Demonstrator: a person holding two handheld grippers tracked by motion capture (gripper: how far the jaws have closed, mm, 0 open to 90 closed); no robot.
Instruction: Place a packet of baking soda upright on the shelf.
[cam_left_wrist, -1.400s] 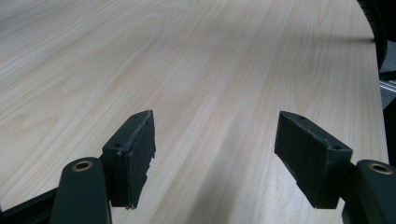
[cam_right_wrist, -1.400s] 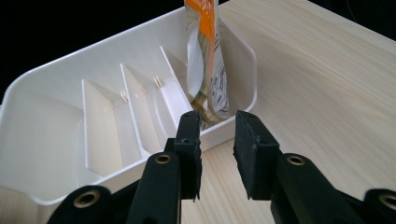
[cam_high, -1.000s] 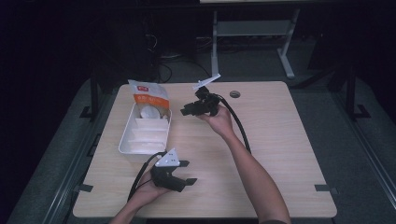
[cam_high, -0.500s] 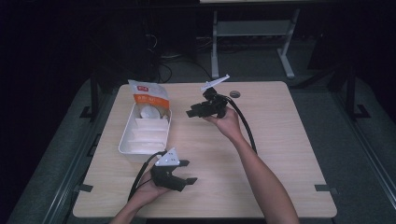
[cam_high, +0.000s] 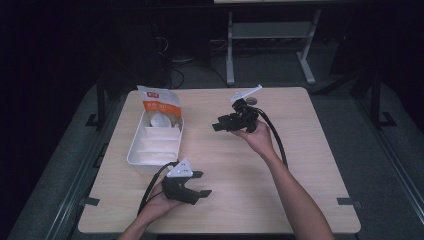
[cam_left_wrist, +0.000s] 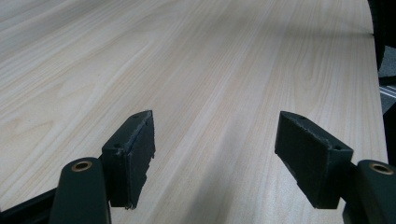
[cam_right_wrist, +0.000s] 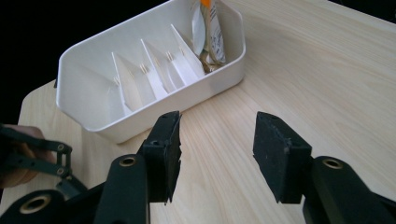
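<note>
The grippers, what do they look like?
Each gripper, left and right, is black with two blocky jaws and brass-ringed holes. A grey three-cornered plate sits on top, and a black cable trails off. The forearms are bare.

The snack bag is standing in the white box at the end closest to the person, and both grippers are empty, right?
Not quite. The snack bag stands at the far end of the white box, away from the person, as the high view shows. Both the left hand-held gripper and the right hand-held gripper are empty.
</note>
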